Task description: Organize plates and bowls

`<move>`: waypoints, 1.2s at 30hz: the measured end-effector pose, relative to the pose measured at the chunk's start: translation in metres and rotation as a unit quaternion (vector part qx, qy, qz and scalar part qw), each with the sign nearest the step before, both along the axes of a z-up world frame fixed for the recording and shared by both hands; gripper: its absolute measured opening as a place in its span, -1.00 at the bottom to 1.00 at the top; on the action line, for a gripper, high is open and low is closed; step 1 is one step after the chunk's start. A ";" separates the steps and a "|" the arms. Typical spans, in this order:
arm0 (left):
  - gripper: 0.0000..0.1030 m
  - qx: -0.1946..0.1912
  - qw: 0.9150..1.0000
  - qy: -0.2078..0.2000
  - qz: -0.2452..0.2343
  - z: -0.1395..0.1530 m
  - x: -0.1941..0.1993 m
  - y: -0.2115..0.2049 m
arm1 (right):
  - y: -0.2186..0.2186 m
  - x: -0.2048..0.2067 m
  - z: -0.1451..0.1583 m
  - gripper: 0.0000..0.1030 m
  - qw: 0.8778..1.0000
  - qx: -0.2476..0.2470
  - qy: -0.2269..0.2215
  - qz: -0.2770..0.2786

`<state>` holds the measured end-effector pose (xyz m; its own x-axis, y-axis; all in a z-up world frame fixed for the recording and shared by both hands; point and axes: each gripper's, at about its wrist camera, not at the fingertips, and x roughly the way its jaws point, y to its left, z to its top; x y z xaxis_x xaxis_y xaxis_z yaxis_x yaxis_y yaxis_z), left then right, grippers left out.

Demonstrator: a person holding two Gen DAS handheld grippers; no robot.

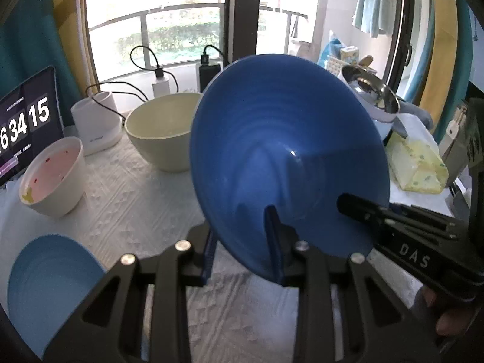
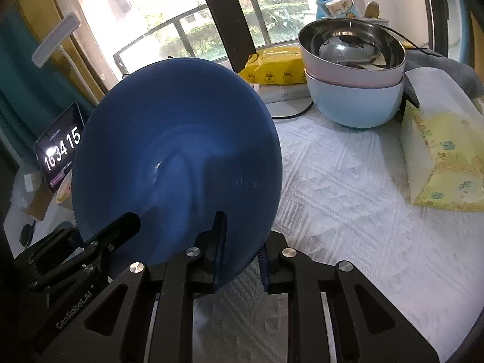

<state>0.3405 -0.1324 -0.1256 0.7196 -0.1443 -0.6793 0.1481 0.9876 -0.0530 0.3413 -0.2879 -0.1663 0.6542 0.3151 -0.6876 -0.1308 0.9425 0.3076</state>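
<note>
A dark blue bowl [image 1: 287, 157] is held tilted above the white tablecloth, gripped on its rim by both grippers at once. My left gripper [image 1: 242, 242] is shut on its lower rim, and the right gripper's finger [image 1: 363, 208] shows at the rim's right. In the right wrist view my right gripper [image 2: 239, 251] is shut on the same bowl [image 2: 175, 157], with the left gripper's finger [image 2: 121, 227] at its left. A cream bowl [image 1: 163, 130], a white bowl with pink inside [image 1: 51, 175] and a light blue bowl [image 1: 45, 290] stand on the table. A steel-lined bowl sits stacked in a pale blue bowl [image 2: 354, 103].
A tablet clock [image 1: 24, 124] and a white charger base [image 1: 96, 124] with cables stand at the back left. A yellow tissue pack [image 2: 444, 157] lies at the right, and a yellow wipes pack [image 2: 275, 66] at the back by the window.
</note>
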 end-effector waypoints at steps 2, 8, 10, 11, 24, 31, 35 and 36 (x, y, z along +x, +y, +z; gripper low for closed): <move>-0.40 -0.002 1.000 0.000 0.000 0.002 -0.004 0.001 | 0.001 -0.003 0.002 -0.61 1.000 -0.001 -0.002 0.000; -0.40 -0.010 1.000 0.002 -0.004 0.008 -0.016 0.003 | 0.003 -0.017 0.009 -0.61 1.000 0.000 -0.006 -0.002; -0.40 -0.013 1.000 0.003 -0.005 0.010 -0.021 0.004 | 0.003 -0.023 0.010 -0.60 1.000 0.000 -0.007 -0.002; -0.40 -0.015 1.000 0.004 -0.005 0.011 -0.023 0.005 | 0.002 -0.026 0.011 -0.60 1.000 0.000 -0.008 -0.003; -0.40 -0.033 0.999 0.007 -0.011 0.020 -0.060 0.014 | 0.005 -0.060 0.025 -0.60 1.000 -0.006 -0.019 -0.006; -0.38 -0.033 0.999 0.010 -0.014 0.019 -0.077 0.016 | 0.007 -0.079 0.028 -0.60 1.000 -0.006 -0.016 -0.010; -0.37 -0.028 0.999 0.012 -0.018 0.019 -0.085 0.015 | 0.007 -0.086 0.028 -0.60 1.000 -0.007 -0.015 -0.012; -0.37 -0.028 0.999 0.012 -0.019 0.019 -0.087 0.015 | 0.007 -0.087 0.028 -0.60 1.000 -0.007 -0.014 -0.012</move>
